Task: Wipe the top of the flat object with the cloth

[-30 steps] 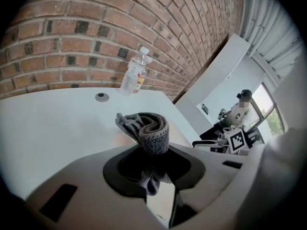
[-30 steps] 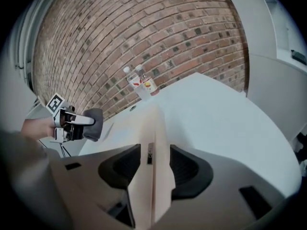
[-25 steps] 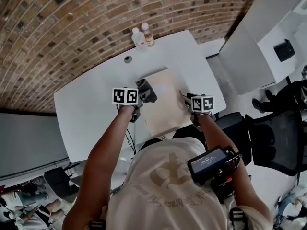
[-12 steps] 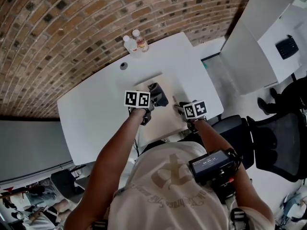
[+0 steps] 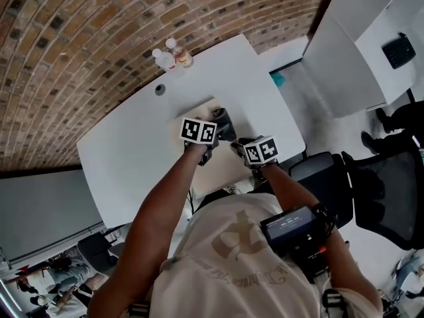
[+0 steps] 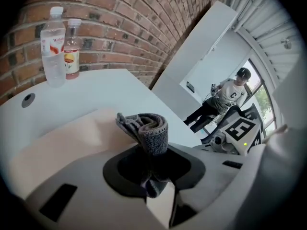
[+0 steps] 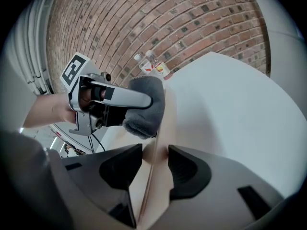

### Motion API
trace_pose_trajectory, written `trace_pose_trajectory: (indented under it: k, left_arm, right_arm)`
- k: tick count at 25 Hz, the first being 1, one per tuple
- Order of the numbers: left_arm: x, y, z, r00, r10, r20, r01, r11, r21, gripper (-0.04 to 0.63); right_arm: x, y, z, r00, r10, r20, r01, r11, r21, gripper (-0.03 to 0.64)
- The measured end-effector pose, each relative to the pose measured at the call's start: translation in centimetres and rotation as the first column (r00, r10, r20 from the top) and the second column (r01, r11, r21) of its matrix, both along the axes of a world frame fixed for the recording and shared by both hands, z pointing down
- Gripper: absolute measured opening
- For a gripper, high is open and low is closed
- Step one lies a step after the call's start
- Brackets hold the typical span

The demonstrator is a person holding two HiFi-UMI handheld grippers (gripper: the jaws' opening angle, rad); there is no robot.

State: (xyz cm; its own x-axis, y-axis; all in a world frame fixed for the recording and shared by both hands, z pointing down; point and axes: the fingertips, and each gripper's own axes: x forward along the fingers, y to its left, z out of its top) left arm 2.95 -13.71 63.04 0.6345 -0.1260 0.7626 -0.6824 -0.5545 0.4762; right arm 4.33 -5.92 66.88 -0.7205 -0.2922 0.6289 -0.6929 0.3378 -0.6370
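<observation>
On the white tabletop [image 5: 132, 144] lies the flat tan board [image 6: 62, 138], close to the edge by us. We squeeze the gray cloth [image 6: 148, 128] in our left hand-held gripper [image 6: 154, 176], and the cloth is just over the board's top. Our right hand-held gripper [image 7: 154, 164] pinches the board's near edge. Two bottles [image 6: 60, 44] stand far back by the brick wall.

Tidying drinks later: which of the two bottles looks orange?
The orange bottle, right of the pair in the left gripper view; the clear bottle looks colourless.
</observation>
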Motion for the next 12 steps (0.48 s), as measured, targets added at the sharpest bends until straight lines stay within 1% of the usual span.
trace_pose_trajectory:
  k: [7,12]
  left_arm:
    - [-1.2,0.3,0.6,0.997,0.014,0.072,-0.014,1.000,0.004,0.104]
    - [-3.8,1.1,0.8,0.993,0.023,0.116,-0.024,1.000,0.008,0.104]
  right_arm:
    - [0.1,0.0,-0.1,0.999,-0.036,-0.032,0.036,0.999,0.015,0.182]
    - [0.0,0.0,0.0,0.997,-0.055,-0.061,0.056,0.998,0.015,0.181]
